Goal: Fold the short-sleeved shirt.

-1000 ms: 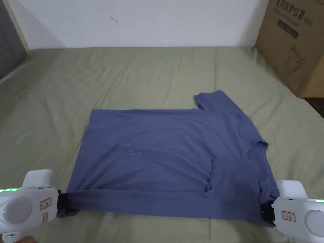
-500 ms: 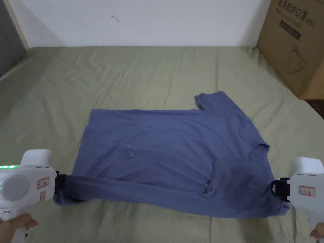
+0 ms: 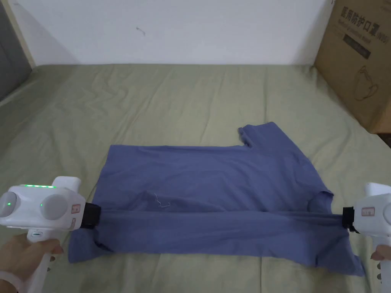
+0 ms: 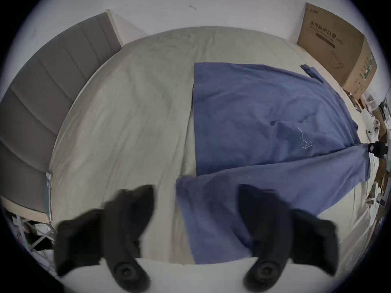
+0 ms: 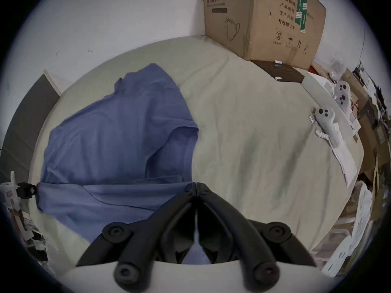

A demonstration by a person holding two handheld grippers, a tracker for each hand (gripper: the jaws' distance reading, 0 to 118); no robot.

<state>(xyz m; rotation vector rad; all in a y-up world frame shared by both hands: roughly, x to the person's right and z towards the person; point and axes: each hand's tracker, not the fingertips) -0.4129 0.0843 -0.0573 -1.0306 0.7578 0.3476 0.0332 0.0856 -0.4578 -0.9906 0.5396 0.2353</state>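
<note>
While we are standing at the near edge of the bed [image 3: 172,99], our left hand [image 3: 26,251] is gripping the handle of the left claw [image 3: 93,215], which is pointing rightwards at the hem corner of the blue shirt [image 3: 206,179]. From its own camera, the left claw [image 4: 195,208] is showing its jaws spread wide, with the cloth running up between them and lying against the right-hand jaw; the jaws are blurred there, so we are only guessing that the cloth is touching that one jaw and not the other.

Moving right, the shirt is lying across the middle of the green sheet, hem to our left and neck to our right. Its far part is resting flat, with one short sleeve pointing towards the wall [image 3: 191,30]. Its near edge is being lifted into a taut band stretching from claw to claw, and the cloth below that band is hanging down to the bed.

Further right, the right claw [image 3: 345,220] is pinching the shoulder end of that band. In the right gripper view the right claw [image 5: 196,184] is showing its jaws pressed together, with blue cloth caught between them. Our right hand [image 3: 382,253] is holding its handle at the frame edge. Beyond it, a cardboard box [image 3: 362,57] is standing beside the bed's far right corner.
</note>
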